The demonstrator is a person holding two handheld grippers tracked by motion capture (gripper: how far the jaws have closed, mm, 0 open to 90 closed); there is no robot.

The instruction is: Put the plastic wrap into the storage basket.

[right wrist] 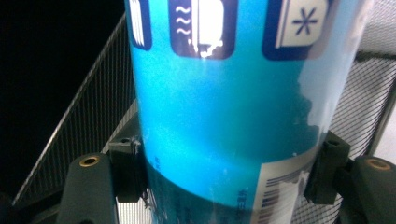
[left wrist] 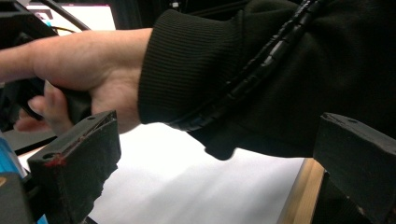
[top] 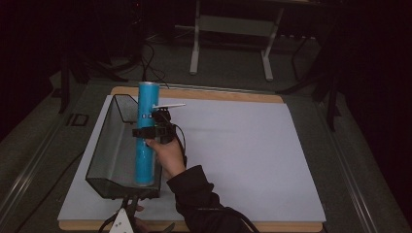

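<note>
A tall blue cylinder (top: 145, 162) with printed icons and a barcode stands upright inside a black wire-mesh basket (top: 104, 145) at the left of the table. My right gripper (top: 149, 130) is shut on its middle from the right side. In the right gripper view the pads press both sides of the blue cylinder (right wrist: 219, 93), with the basket mesh (right wrist: 93, 126) behind it. I cannot tell whether its lower end rests on the basket floor. My left gripper (top: 128, 204) sits at the basket's near end. In its own view the left gripper (left wrist: 215, 154) is open with nothing between the jaws.
The basket stands on a white sheet (top: 233, 145) covering a wooden board (top: 194, 93). A dark sleeve (left wrist: 280, 70) and hand (left wrist: 84, 56) of the right arm cross just beyond the left jaws. Metal stand legs (top: 195, 48) rise behind the table.
</note>
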